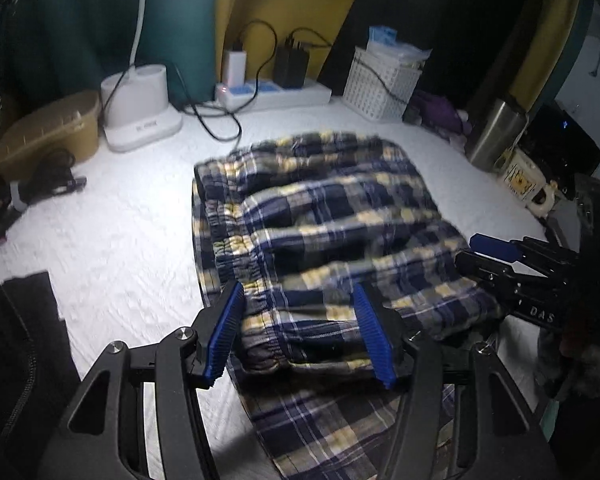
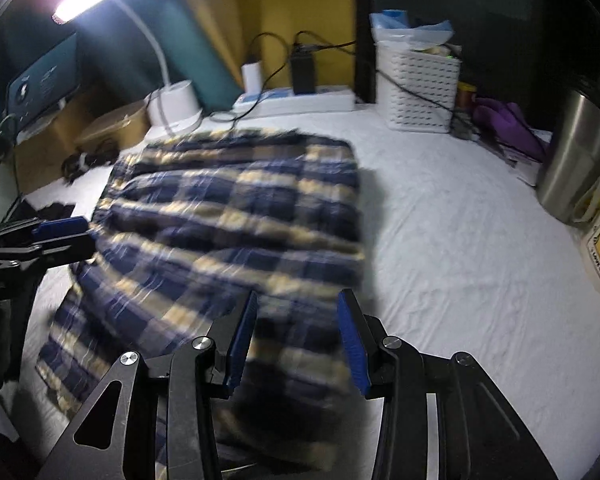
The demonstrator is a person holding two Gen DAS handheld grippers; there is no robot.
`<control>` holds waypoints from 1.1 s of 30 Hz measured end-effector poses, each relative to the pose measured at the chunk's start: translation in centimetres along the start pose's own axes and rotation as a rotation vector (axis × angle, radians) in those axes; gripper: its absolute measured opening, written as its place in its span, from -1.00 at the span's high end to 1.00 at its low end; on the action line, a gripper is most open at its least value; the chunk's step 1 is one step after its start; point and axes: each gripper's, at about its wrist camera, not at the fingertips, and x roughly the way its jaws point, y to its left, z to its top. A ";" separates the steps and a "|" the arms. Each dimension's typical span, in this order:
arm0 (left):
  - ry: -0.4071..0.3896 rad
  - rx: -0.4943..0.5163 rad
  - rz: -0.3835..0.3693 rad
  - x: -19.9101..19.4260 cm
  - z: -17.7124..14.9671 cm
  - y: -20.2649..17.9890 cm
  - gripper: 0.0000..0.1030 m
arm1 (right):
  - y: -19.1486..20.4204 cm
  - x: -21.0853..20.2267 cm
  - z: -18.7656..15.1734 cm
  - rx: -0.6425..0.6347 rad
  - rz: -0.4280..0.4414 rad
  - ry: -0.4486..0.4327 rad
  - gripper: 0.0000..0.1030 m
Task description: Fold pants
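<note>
The left hand-held gripper [image 1: 300, 332] is pointing forward and slightly downward, its blue-padded fingers [image 1: 224, 332] spread wide apart. The right hand-held gripper [image 2: 296, 340] is doing the same, its fingers [image 2: 354, 344] also parted. Each is showing at the edge of the other's view, the two sitting near one another, side by side.

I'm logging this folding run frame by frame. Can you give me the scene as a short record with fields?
garment: plaid pants, partly folded, blurred
surface: white sheet
left tool: open, fingers astride the elastic waistband
right tool: open, over the pants' near edge
background: desk lamp, power strip, white basket, steel tumbler
</note>
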 end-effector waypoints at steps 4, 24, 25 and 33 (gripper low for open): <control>-0.007 0.011 -0.004 -0.8 -0.6 -0.3 -0.13 | 0.7 0.5 -1.1 -0.008 -0.011 0.022 0.18; 0.064 0.035 0.030 0.9 -2.9 1.5 -0.14 | 0.8 -0.6 -4.1 -0.012 -0.053 0.017 0.15; 0.062 0.039 0.028 0.9 -2.9 1.7 -0.14 | 0.7 -0.7 -4.3 -0.010 -0.054 0.015 0.15; 0.051 0.087 0.077 0.9 -3.3 1.1 -0.14 | -1.0 -1.8 -5.6 0.034 -0.068 0.008 0.12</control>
